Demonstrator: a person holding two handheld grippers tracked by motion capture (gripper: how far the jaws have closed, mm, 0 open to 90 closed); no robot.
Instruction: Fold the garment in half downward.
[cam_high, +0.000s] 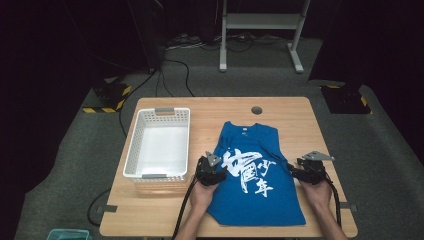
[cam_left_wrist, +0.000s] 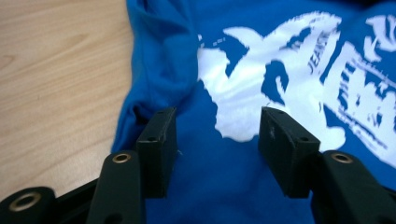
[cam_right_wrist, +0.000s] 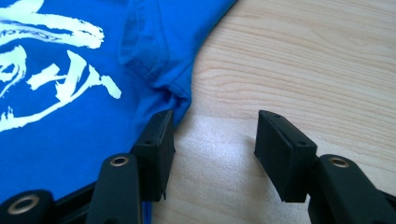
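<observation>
the blue cotton t-shirt with white lettering is lying flat on the light wooden table, beside the white slotted plastic basket. the left gripper is standing spread over cloth, the right gripper spread astride the side hem, pinching nothing. closing now is risking a one-layer catch, bunching the fold.

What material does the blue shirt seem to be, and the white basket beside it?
Blue shirt: looks like soft knit cotton, matte, since it folds and wrinkles at the sleeves; the white print seems slightly glossy. White basket: probably rigid plastic, judging by its moulded perforated walls.
</observation>
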